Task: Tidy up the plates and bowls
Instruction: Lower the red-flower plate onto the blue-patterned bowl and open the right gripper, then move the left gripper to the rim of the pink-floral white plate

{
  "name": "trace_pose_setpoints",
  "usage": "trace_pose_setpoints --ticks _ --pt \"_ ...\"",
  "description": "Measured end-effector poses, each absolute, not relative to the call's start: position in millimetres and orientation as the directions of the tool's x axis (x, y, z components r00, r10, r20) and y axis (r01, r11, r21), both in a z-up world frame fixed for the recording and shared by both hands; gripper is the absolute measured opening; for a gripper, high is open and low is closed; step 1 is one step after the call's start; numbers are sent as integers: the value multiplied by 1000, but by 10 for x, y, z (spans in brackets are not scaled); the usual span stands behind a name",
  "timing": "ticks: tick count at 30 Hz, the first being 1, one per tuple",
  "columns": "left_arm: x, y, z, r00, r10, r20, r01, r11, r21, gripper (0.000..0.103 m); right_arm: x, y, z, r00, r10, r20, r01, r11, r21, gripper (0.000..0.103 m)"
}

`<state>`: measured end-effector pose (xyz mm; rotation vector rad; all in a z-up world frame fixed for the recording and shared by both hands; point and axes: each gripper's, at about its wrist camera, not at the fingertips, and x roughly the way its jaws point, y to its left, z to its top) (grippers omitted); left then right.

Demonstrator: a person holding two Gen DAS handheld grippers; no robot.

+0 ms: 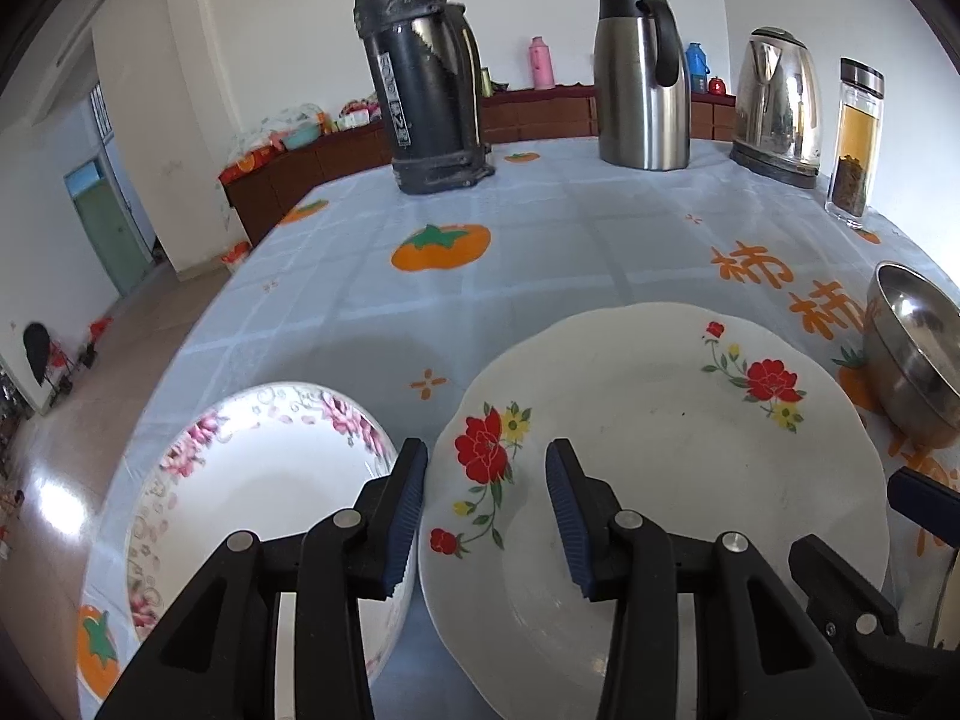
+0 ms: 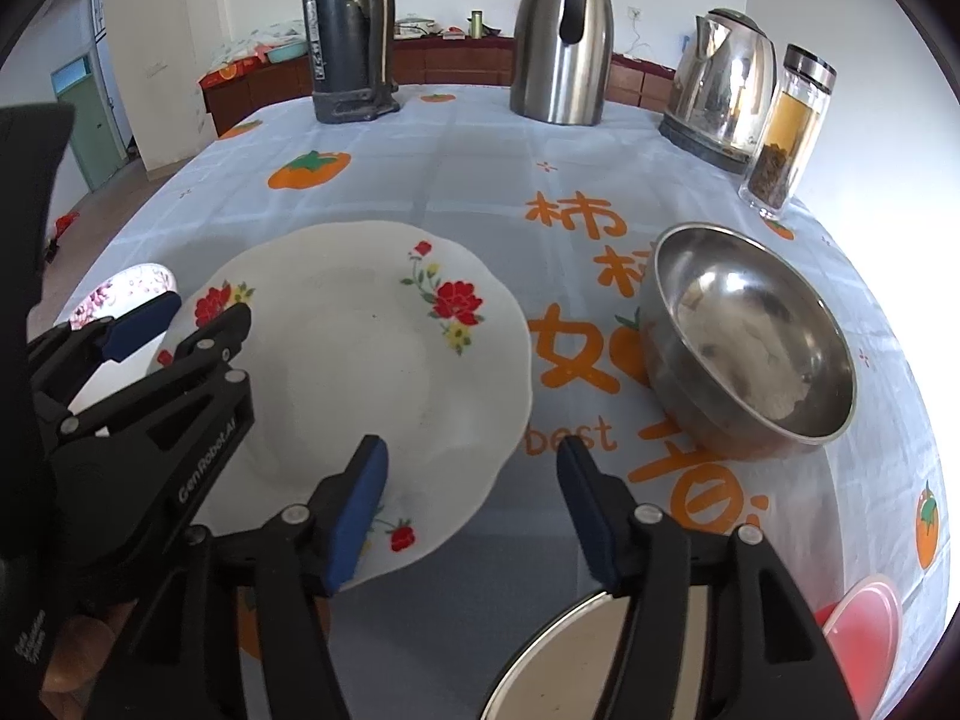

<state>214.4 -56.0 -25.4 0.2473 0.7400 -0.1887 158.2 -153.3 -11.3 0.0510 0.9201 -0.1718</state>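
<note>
Left tongs: the left gripper (image 1: 486, 504) stood spread, pinching nothing, its blue pads (image 1: 408, 516) hanging over the near rim of the red-flowered plate (image 1: 660, 468)
Right tongs: the right gripper (image 2: 474, 510) was also spread and bare, one finger above the plate's near edge, the other over the tablecloth (image 2: 480, 168)
Red-flowered plate: white, scalloped, flat on the cloth in the middle, with nothing on it
Pink-flowered bowl: the pink-flowered bowl (image 1: 258, 480) sat just beside the plate on its left, near the table edge, and looked empty
Steel bowl: the steel bowl (image 2: 750, 336) stood to the plate's right, apart from it, with only a pale smear or reflection inside; I could not tell which
Steel rim: a round steel rim (image 2: 558, 660) showed under the right gripper, mostly hidden
Red tub: a red lidded tub (image 2: 864, 630) lay at the near right edge
Glass bottle: the glass bottle (image 2: 786, 132) held amber liquid over dark leaves
Far row: black flask (image 2: 348, 36), steel jug (image 2: 564, 42), electric kettle (image 2: 720, 96), contents unseen
</note>
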Motion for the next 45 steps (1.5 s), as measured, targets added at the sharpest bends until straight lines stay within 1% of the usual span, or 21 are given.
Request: trace_pose_setpoints --ticks 7,10,11,13,15,18,20,22,25,28,32,36,40,43,45 --pt "2131 -550 -235 726 -80 -683 252 955 155 45 1574 -1549 -102 597 -108 -795 170 985 -6 62" --pt "2099 -540 -181 769 -17 -638 212 950 229 46 1542 -1611 -72 606 -68 -792 180 982 53 63" --pt "2092 -528 -157 786 5 -618 194 948 254 49 1528 -1634 -47 616 -60 -785 185 980 70 64" --pt "2083 -458 -99 809 27 -588 162 950 266 54 1484 -1668 23 651 -58 -757 196 976 94 64" --pt "2096 -340 -31 817 17 -576 141 963 229 54 1428 -1695 102 693 -53 -719 204 971 124 65" --pt "2111 -111 51 823 8 -567 106 980 167 54 1322 -1705 218 763 -73 -642 225 961 159 74" --pt "2122 63 78 825 18 -565 70 989 134 56 1253 -1699 278 803 -98 -588 241 955 170 83" --pt "2149 224 100 824 29 -566 35 994 102 56 1203 -1685 322 836 -112 -537 245 952 183 83" --pt "2170 407 138 822 43 -568 -5 998 68 57 1179 -1621 322 865 -90 -494 213 957 197 83" --pt "2144 487 161 832 64 -551 -24 997 79 57 1234 -1510 248 861 -65 -505 177 968 178 83" --pt "2132 518 128 831 65 -553 -25 996 80 57 1238 -1375 159 858 -18 -513 129 975 181 74" --pt "2112 502 109 832 67 -551 -19 996 93 57 1197 -1268 140 865 5 -503 87 983 160 71" --pt "2067 486 102 836 53 -546 -1 996 94 57 1184 -1194 95 858 39 -512 53 985 165 68" --pt "2035 475 94 839 51 -542 5 995 101 57 1186 -1167 67 851 57 -522 39 984 172 61" --pt "2018 464 103 844 48 -535 11 994 106 57 1171 -1154 62 851 62 -521 36 984 175 61"
